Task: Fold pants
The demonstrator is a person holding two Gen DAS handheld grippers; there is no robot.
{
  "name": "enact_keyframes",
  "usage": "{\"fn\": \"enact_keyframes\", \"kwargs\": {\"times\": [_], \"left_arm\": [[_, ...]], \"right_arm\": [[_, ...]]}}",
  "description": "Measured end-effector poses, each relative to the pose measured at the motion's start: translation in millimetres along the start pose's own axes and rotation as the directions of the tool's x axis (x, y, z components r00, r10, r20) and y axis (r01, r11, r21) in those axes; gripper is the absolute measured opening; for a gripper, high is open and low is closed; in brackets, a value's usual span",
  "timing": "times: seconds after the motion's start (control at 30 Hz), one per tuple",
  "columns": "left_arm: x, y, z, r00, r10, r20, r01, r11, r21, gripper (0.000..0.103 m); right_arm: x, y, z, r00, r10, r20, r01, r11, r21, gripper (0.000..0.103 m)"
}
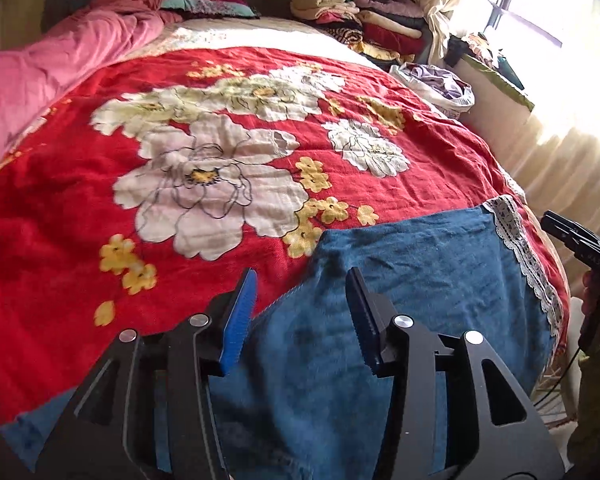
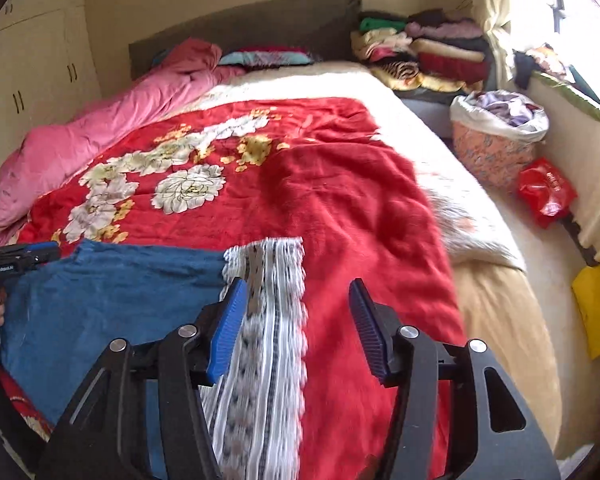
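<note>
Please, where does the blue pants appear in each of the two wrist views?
Left wrist view: blue pants at lower centre-right, under the open left gripper.
Right wrist view: blue pants at lower left.
Shared landmark: the white lace strip at their edge.

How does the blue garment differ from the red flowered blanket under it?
The blue garment is plain with a white lace edge; the red flowered blanket bears big white and yellow blooms. The garment covers only the near end; the blanket spreads over most of the bed. Both lie flat.
</note>
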State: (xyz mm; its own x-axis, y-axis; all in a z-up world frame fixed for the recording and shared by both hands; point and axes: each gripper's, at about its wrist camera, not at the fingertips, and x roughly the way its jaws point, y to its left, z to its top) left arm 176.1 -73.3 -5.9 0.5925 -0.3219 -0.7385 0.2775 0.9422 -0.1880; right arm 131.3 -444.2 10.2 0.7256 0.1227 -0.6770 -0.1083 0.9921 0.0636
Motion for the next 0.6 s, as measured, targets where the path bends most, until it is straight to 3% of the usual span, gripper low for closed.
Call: {"fn": "enact_keyframes", "kwargs": {"times": [0.1, 0.23, 0.37, 0.47, 0.53, 0.6], "left_arm": [[-31, 1, -21, 0.998, 0.051, 0.046, -0.052, 0.999, 0.012, 0.050], [-55, -2, -52, 0.984, 0.158, 0.076, -0.160, 0.987, 0.017, 0.051], [-54, -2, -77, 0.971, 0.237, 0.025, -0.237, 0.971, 0.024, 0.051], [-44, 12, -90, 0.947, 0.321, -0.021, -0.321, 0.947, 0.017, 0.057], [-43, 29, -94, 0.952, 0.304, -0.045, -0.306, 0.952, -0.034, 0.057], [-46, 35, -96, 0.958, 0.285, -0.045, -0.287, 0.956, -0.056, 0.057]], "right_arm": [[-23, 13, -30, 1.000, 0.006, 0.001, -0.006, 1.000, 0.019, 0.056], [-27, 53, -64, 0.999, 0.029, -0.026, -0.029, 1.000, -0.012, 0.056], [-23, 96, -75, 0.996, 0.064, -0.053, -0.070, 0.993, -0.100, 0.056], [-12, 113, -80, 0.995, 0.025, -0.094, -0.040, 0.986, -0.164, 0.056], [-7, 109, -85, 0.991, -0.057, -0.122, 0.033, 0.981, -0.190, 0.056], [-6, 96, -92, 0.987, -0.085, -0.136, 0.059, 0.980, -0.188, 0.056]]}}
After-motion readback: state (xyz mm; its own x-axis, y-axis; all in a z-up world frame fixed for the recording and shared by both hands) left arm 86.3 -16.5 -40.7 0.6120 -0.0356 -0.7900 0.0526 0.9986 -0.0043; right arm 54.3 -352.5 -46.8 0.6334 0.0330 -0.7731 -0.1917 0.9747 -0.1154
